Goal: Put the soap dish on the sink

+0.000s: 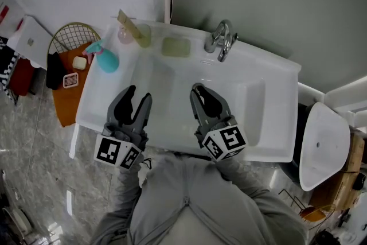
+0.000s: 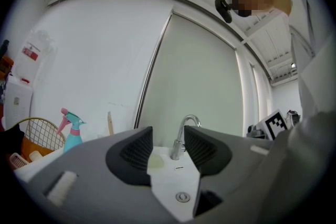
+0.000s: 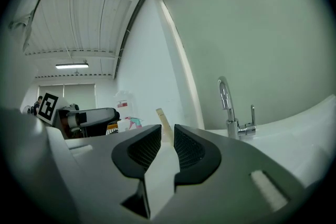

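The green soap dish (image 1: 175, 46) sits on the back rim of the sink (image 1: 275, 94), just left of the tap (image 1: 221, 40), while the left gripper (image 1: 139, 93), jaws apart, and the right gripper (image 1: 199, 89), jaws narrowly apart, both hover empty over the basin.

White sink (image 1: 269, 94). Pale green soap dish (image 1: 175, 46) beyond the grey left gripper (image 1: 139, 93); teal, pink-triggered spray bottle (image 1: 106, 59) to its left.

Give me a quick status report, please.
Left gripper open, right gripper narrowly open, both empty over sink. Soap dish on its back ledge, left of faucet. Nothing in the way.
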The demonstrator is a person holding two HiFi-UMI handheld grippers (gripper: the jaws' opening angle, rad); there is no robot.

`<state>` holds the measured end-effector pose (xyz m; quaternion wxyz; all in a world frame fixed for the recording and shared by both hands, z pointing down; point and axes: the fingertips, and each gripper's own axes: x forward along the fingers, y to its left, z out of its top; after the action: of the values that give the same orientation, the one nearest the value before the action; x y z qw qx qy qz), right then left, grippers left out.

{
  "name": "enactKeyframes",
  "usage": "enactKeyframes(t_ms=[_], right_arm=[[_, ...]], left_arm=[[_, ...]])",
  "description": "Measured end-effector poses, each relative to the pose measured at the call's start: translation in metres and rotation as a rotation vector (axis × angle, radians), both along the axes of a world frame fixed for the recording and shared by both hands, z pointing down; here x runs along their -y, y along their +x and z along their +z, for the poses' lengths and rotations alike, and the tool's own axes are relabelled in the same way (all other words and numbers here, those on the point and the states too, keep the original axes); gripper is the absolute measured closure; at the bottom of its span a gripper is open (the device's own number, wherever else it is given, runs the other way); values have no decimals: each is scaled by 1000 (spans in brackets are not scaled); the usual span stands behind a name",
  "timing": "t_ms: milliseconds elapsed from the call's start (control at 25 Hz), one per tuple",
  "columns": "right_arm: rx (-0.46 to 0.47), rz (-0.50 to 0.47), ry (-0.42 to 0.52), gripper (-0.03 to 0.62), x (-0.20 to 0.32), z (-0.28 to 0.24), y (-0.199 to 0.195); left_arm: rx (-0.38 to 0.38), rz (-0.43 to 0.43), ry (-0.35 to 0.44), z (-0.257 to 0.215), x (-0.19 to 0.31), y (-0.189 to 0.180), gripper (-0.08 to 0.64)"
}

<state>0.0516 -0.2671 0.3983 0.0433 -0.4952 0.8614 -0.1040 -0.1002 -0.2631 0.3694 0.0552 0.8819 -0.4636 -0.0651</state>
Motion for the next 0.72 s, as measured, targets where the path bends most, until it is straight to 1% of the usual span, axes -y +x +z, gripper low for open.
enactKeyframes(t_ms=[720], right_arm=[[-10, -53, 11, 517, 9, -2, -3]], left_arm=[[14, -56, -1, 0, -3, -5, 359]])
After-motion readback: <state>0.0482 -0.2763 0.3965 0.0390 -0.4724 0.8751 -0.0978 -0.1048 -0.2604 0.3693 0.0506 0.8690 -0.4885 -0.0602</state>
